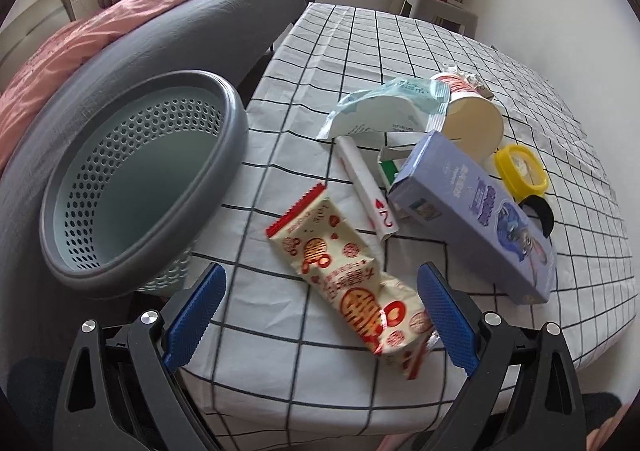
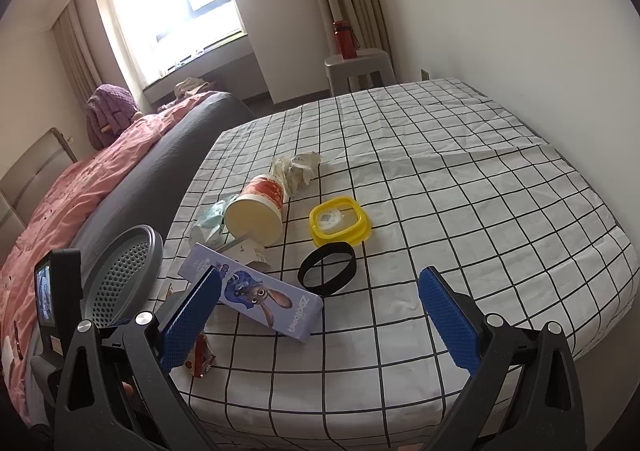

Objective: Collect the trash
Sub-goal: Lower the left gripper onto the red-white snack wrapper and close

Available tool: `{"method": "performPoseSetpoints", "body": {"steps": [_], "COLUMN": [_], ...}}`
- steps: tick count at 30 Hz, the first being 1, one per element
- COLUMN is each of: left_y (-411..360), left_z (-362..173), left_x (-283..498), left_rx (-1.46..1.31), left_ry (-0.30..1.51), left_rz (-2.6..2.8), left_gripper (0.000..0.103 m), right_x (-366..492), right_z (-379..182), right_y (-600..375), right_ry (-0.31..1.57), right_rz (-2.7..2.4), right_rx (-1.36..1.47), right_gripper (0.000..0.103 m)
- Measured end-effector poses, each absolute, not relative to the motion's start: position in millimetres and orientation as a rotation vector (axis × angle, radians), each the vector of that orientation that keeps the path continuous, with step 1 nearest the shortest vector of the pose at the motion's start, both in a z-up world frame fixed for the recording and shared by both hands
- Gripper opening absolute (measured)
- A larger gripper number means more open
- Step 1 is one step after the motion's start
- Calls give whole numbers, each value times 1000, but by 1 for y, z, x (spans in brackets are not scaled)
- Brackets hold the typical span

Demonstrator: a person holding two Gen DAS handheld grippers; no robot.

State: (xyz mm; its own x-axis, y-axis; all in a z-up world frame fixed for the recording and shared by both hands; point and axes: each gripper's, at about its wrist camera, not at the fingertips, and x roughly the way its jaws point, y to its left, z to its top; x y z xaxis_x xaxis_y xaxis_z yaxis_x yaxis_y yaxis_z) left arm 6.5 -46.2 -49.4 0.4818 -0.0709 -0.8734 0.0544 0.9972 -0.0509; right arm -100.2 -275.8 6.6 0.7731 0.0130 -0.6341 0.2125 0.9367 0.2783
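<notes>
Along the left edge of the worktop (image 1: 400, 35), which wears a white cloth checked in black, a grey-rimmed perforated wastebasket (image 1: 132, 187) stands just beside the litter, presumably so each piece needs only a short carry. The left gripper (image 1: 320, 311) hovers low over the near edge with its jaws spread wide, and a red-and-cream snack wrapper (image 1: 352, 279) lies flat between them, its near end close to the right blue pad; this looks like the piece to be taken first. Beyond it lie a rolled playing card (image 1: 368, 191), a lilac Zootopia carton (image 1: 476, 211), a tipped paper cup (image 1: 472, 119) and a pale green plastic wrapper (image 1: 380, 107), all crowded together toward the middle. The right gripper (image 2: 320, 315) hangs higher, jaws likewise spread and empty, facing the carton's near end, with a black band (image 2: 327, 269), a yellow lid (image 2: 340, 219) and crumpled paper (image 2: 298, 167) farther off.
</notes>
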Motion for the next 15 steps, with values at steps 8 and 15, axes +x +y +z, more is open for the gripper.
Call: {"method": "performPoseSetpoints", "body": {"steps": [8, 15], "left_y": [-56, -54], "left_z": [-73, -75], "left_x": [10, 10], "left_rx": [-14, -2], "left_ry": [1119, 1102], "left_rz": [-60, -71], "left_gripper": [92, 65], "right_x": [-105, -107], "right_z": [11, 13], "right_y": [-281, -283], "right_ry": [664, 654], "right_rz": [-94, -87], "right_rx": [366, 377], "right_gripper": [97, 97]}}
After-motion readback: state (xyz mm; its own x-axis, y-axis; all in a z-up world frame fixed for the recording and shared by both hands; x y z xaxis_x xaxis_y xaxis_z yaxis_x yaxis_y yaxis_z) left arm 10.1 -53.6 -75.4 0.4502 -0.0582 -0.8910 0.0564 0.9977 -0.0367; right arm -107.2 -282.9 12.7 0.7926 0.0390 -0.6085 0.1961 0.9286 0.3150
